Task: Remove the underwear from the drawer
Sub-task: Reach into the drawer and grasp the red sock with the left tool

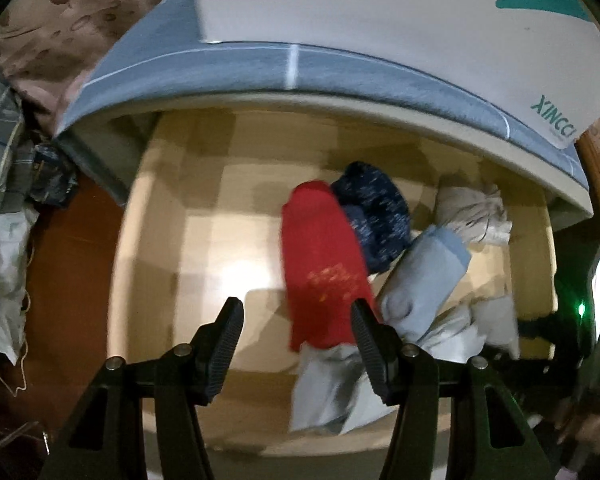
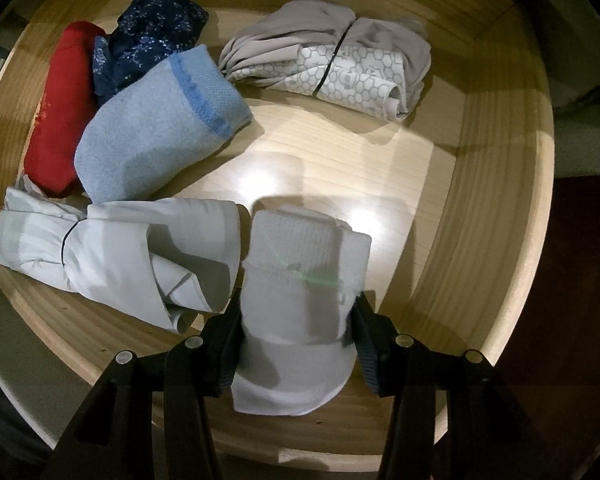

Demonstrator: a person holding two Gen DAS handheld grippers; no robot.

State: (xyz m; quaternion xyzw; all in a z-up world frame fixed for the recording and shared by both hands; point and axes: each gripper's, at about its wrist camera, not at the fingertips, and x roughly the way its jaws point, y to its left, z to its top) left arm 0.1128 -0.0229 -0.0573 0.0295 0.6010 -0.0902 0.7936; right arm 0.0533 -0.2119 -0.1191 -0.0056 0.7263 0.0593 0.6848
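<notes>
The open wooden drawer (image 1: 204, 240) (image 2: 492, 200) holds several rolled underwear pieces. My right gripper (image 2: 299, 300) points straight down and is shut on a white roll (image 2: 300, 320) near the drawer's front wall. Beside it lies a pale grey bundle (image 2: 120, 248). Farther back sit a light blue roll (image 2: 156, 120), a red roll (image 2: 60, 112), a navy speckled piece (image 2: 152, 36) and a beige piece with a honeycomb print (image 2: 340, 60). My left gripper (image 1: 296, 302) hangs open above the drawer, its right finger over the red roll (image 1: 320, 260), holding nothing.
A grey-blue mattress edge (image 1: 260, 68) with a white sheet (image 1: 380, 8) overhangs the drawer's back. Bags and folded cloth (image 1: 0, 240) pile up at the left on the reddish-brown floor (image 1: 68, 240). The drawer's left half shows bare wood.
</notes>
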